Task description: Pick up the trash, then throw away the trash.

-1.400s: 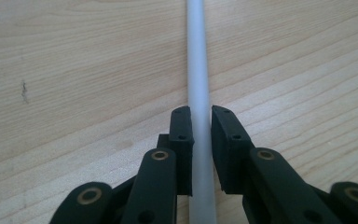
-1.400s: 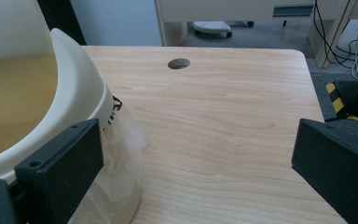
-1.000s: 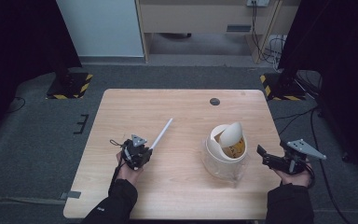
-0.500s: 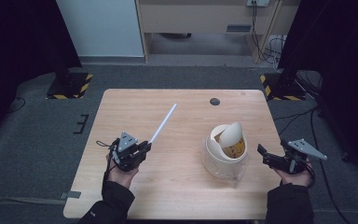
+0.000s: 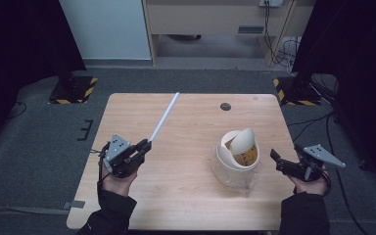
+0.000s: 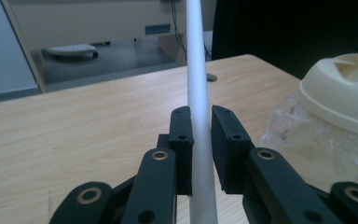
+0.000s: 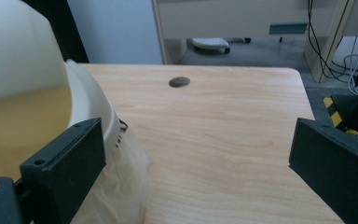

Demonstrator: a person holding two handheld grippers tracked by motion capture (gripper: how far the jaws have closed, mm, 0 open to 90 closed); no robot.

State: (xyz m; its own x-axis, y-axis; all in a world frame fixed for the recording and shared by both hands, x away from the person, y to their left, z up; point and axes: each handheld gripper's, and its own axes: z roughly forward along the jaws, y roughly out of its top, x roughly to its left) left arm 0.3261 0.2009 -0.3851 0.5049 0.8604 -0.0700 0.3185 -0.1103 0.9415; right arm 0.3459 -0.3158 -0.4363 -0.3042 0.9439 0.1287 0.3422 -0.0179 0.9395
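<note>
From the high view, the wooden counter [image 5: 186, 196] carries a cream cup [image 5: 236, 159] right of its middle, standing in a crumpled clear plastic wrap [image 5: 235, 180] with its domed lid tipped up on edge. A small dark hole [image 5: 225, 106] sits near the far edge. The left gripper [image 5: 144, 145] is raised over the counter's left part, its hand [image 5: 118, 181] beneath it with the sleeved forearm coming in from the bottom; it points toward the far right and holds the near end of a long white straw [image 5: 164, 117], which slants up and away toward the far edge. The right gripper [image 5: 274, 161] is held level just off the counter's right edge, pointing left at the cup, near it but apart, with a grey three-cornered plate on top.

The left gripper view adds the grip itself: the two black pads [image 6: 182, 140] are pressed close on the straw [image 6: 197, 84], a smooth, matte round tube that rises straight between them out of the top of the picture. To the right are the cup's ribbed cream lid [image 6: 340, 98] and the glossy, wrinkled wrap [image 6: 298, 135].

The right gripper view shows its jaws spread wide with nothing between them but pale wood grain. The cup's smooth curved wall [image 7: 23, 60] looms at the left, just beside the left pad [image 7: 70, 158], with the wrap [image 7: 116, 196] below it.
</note>
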